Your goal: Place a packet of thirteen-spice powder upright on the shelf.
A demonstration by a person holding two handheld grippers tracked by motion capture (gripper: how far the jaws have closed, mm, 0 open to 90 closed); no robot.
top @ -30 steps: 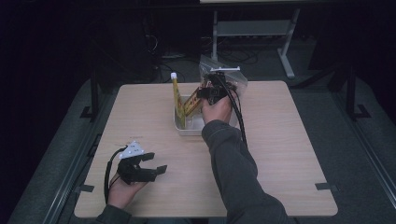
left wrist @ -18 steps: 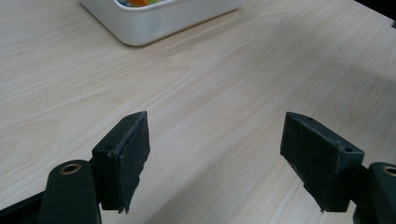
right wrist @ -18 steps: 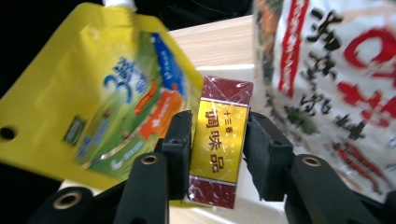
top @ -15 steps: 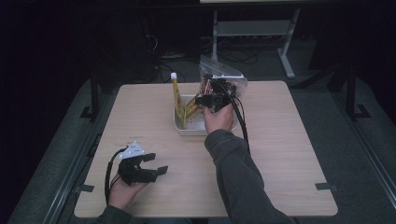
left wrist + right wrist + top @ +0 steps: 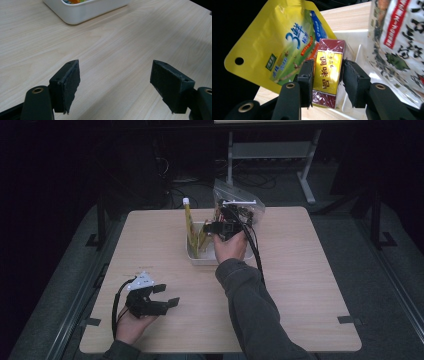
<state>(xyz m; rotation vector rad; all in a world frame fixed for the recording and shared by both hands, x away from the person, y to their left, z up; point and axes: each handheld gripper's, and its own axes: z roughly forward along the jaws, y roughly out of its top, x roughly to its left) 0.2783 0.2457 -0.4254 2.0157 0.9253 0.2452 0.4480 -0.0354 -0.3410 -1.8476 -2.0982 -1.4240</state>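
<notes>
Bench [image 5: 310,285] — one, pale wood-grain top, carrying everything here.

White tub [image 5: 196,256] — one, near the far middle of the bench. Its near corner shows at the top of the left gripper view [image 5: 82,12], with something colourful just over the rim.

Clear bag [image 5: 250,207] — one, printed packets inside, just behind the tub on its right; it crowds the right edge of the right gripper view [image 5: 397,37].

Yellow pouch [image 5: 279,45] — one, flat, blue and green print, a hang-hole in one corner, standing tilted in the tub [image 5: 188,227] close beside the box.

Box [image 5: 328,72] — one, dark red with a gold label, wrapped in clear film, over the tub between pouch and bag.

Right gripper [image 5: 327,83] — over the tub [image 5: 222,227], its fingers [image 5: 307,80] pressed on the two sides of the box. A second ago this gripper sat lower at the tub; now it is a little higher and nearer the person.

Left gripper [image 5: 113,82] — at the near left of the bench [image 5: 150,300], well apart from the tub, fingers [image 5: 67,85] spread wide on nothing, unmoved since then.
</notes>
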